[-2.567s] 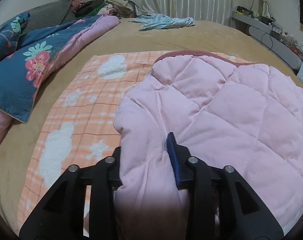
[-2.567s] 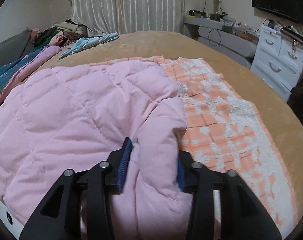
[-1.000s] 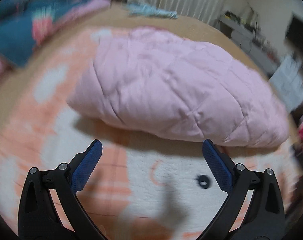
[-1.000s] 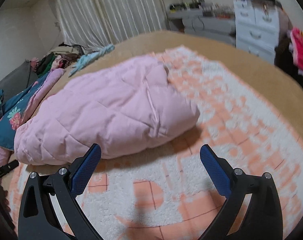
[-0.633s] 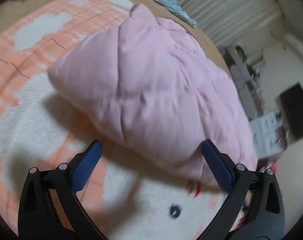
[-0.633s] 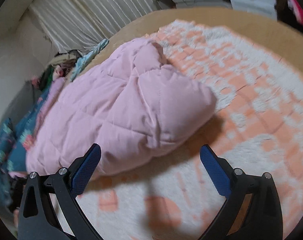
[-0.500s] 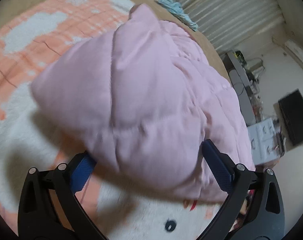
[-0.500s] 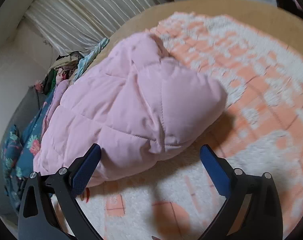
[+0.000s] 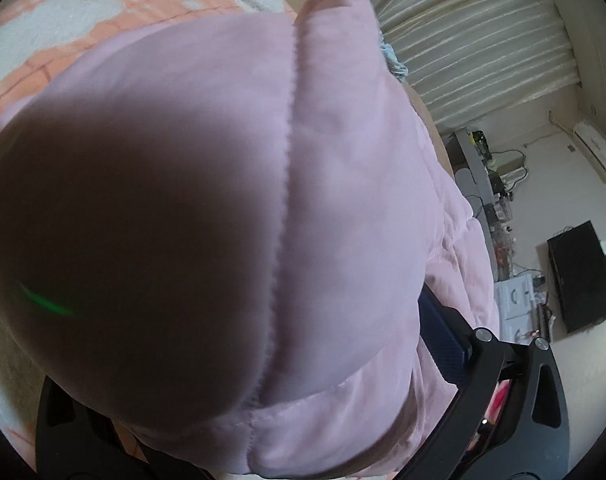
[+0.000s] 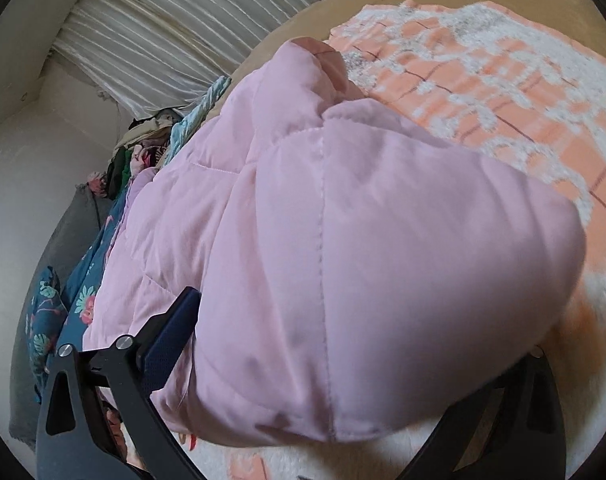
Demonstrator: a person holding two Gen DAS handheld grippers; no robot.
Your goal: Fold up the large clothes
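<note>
A pink quilted jacket [image 9: 323, 184], folded into a thick bundle, lies on an orange and white checked blanket [image 9: 63, 32]. It also fills the right wrist view [image 10: 363, 260]. My left gripper [image 9: 263, 360] is open with its jaws wide around the bundle's left end; only the right blue pad [image 9: 443, 332] shows. My right gripper [image 10: 363, 360] is open with its jaws wide around the bundle's right end; the left blue pad [image 10: 171, 340] shows, the right finger is mostly hidden by fabric.
The blanket [image 10: 503, 92] lies on a tan bed. A blue floral quilt [image 10: 75, 300] and a pile of clothes [image 10: 143, 148] lie at the bed's far left. Curtains [image 10: 175, 24], a desk [image 9: 487, 200] and a black TV [image 9: 583, 276] stand beyond.
Both grippers released the jacket earlier, opened wide, swung to the bundle's two ends, and have now pushed in so the bundle sits between each pair of open jaws.
</note>
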